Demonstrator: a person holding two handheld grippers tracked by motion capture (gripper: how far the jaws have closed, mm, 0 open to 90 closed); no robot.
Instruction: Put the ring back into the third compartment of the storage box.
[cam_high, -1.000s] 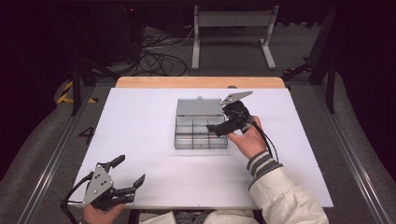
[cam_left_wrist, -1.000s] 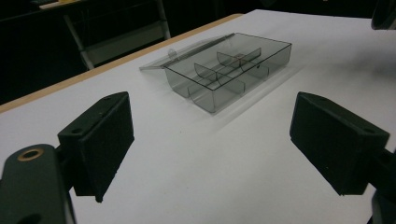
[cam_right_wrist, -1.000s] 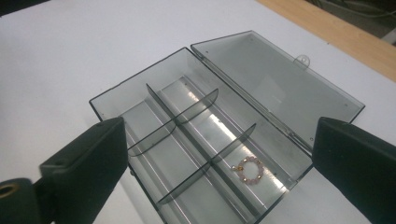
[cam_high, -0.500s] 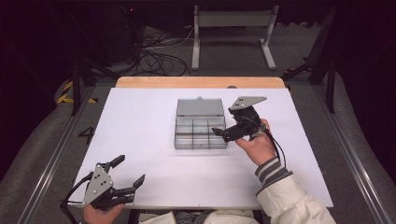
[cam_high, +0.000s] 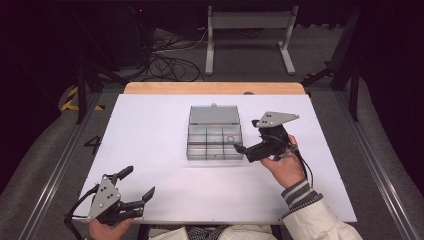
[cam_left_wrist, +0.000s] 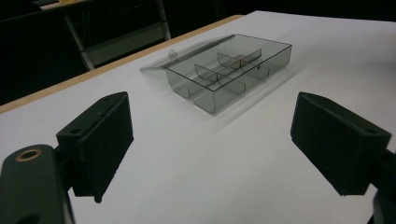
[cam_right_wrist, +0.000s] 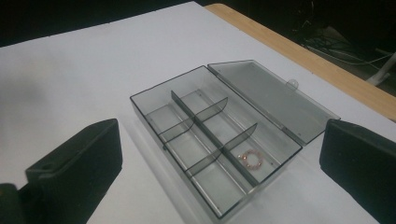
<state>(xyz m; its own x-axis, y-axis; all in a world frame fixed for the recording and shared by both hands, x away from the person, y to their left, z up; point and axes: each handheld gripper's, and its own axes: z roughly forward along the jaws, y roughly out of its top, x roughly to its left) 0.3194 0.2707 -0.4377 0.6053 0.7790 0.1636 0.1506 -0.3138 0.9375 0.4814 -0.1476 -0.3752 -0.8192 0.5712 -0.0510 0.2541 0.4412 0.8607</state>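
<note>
A person is sitting at a white table (cam_high: 150, 130), holding a two-jaw gripper in each hand. A clear grey compartment box (cam_high: 214, 141) is lying near the middle of the table, with its lid (cam_high: 214, 114) folded flat open on the far side. Dividers are splitting the box into six compartments in two rows of three.

A small beaded ring (cam_right_wrist: 250, 159) is lying in one compartment. In the high view it is showing as a faint circle (cam_high: 230, 138) in the far row, at the end nearest the right gripper.

The right gripper (cam_high: 246, 150) is hovering just beside the right end of the box, pointing leftward at it, with the person's right hand (cam_high: 282, 165) wrapped around its handle. In the right gripper view its jaws are standing wide apart and gripping nothing, with the box lying between and beyond them.

The left gripper (cam_high: 136, 190) is resting at the near left corner of the table, well apart from the box, held by the left hand (cam_high: 107, 228). In the left gripper view its jaws are also spread wide and are holding nothing, and the box (cam_left_wrist: 232, 70) is sitting farther off on the table ahead of them.
</note>
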